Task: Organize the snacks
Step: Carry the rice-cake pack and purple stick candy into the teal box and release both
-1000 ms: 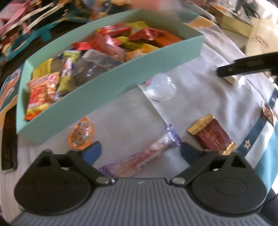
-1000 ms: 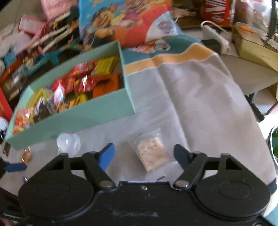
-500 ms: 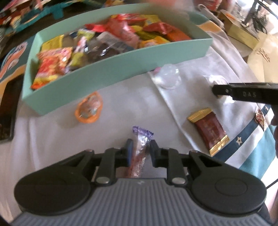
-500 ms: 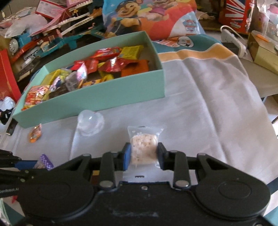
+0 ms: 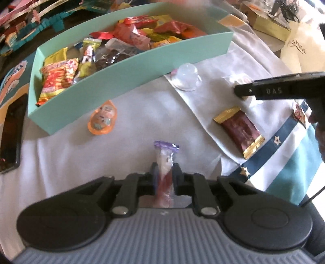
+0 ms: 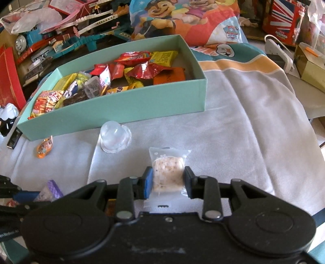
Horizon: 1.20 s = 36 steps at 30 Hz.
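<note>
A teal box (image 5: 130, 81) (image 6: 121, 109) full of wrapped snacks stands on a white cloth. In front of it my left gripper (image 5: 164, 172) is shut on a slim clear candy stick (image 5: 165, 156) with a purple crimped end, which points away between the pads. My right gripper (image 6: 168, 173) is shut on a clear packet holding a pale speckled cake (image 6: 166, 164), which rests on the cloth. In the left wrist view, one black finger (image 5: 264, 91) of the right gripper reaches in from the right over that packet. The stick's purple end (image 6: 53, 188) shows at the lower left of the right wrist view.
On the cloth lie a clear dome jelly cup (image 5: 186, 78) (image 6: 114, 136), an orange jelly cup (image 5: 103, 117) (image 6: 43, 148) and a dark red bar with gold ends (image 5: 239, 130). Toys and a cartoon cushion (image 6: 182, 18) crowd the back. A gold box (image 6: 310, 67) stands far right.
Both grippers went from open to shut: the left on the candy stick, which now points along the fingers, and the right on the cake packet. Both hands shifted across the cloth.
</note>
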Available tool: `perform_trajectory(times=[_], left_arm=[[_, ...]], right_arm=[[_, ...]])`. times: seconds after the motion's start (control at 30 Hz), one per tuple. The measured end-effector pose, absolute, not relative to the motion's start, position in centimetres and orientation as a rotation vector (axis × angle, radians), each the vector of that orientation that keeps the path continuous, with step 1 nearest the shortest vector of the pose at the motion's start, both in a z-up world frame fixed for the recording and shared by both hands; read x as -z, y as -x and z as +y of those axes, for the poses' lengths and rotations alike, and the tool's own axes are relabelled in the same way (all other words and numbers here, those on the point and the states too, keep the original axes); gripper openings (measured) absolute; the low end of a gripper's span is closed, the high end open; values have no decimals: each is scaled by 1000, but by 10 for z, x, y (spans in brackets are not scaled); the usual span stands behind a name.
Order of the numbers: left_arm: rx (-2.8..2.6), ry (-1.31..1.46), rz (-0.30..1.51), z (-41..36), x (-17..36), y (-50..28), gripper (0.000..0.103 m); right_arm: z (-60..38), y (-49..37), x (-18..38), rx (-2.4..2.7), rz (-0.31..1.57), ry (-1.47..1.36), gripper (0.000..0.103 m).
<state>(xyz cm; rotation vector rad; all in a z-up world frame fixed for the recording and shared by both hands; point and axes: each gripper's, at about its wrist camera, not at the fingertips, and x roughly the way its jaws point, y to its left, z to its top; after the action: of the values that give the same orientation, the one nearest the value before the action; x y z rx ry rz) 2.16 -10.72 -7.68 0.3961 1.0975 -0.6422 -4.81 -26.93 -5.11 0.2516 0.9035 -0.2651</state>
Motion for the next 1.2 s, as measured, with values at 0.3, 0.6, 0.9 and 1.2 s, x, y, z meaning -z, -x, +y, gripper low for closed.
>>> perform_trajectory(times=[0.3,0.6,0.9,1.2], left_arm=[[555,-191,1111,-73,55,-42,12],[529,-82,1013,-54,14,-67,12],[495,-38,912,-64,-22,-131,12],[489,-22,902,-92,-22,-183,13]], right_arm=[[-275,54,39,228,883,-356,31],[-275,45,6,184,814,-408,31],[-281,1,-25,142,752,-428,31],[-283,-61,-23,121,760,-446,31]])
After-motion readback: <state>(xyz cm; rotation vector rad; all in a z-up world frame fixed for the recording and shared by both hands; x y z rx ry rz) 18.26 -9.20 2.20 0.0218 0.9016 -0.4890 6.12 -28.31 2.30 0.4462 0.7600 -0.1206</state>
